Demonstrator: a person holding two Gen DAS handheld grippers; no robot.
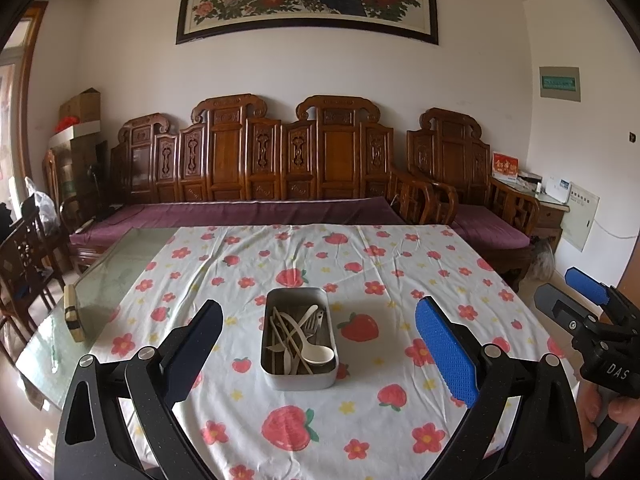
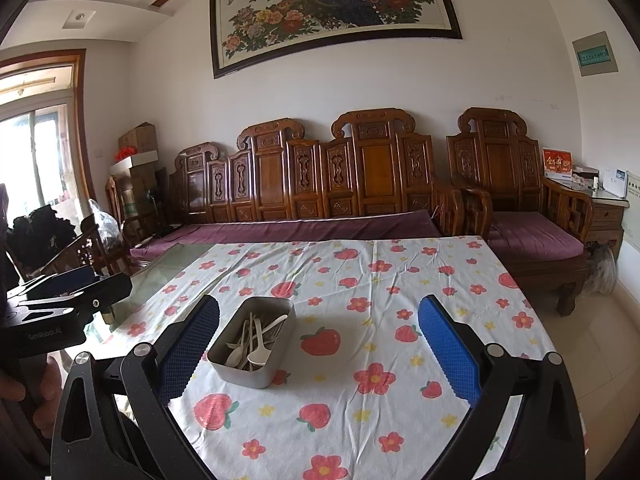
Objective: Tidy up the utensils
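A tin (image 1: 298,338) at desk (image 1: 400,264) centre holds piled utensils (image 1: 298,336). Left hand-held gripper (image 1: 318,354) hovers at its 6 o'clock, right hand-held gripper (image 2: 318,350) at 5; both gape, empty.

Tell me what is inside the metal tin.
The tin holds a loose pile of pale utensils: a white spoon, a fork, and several crossed thin sticks or handles. Whatever lies beneath the pile, and most of the tin's floor, is covered.
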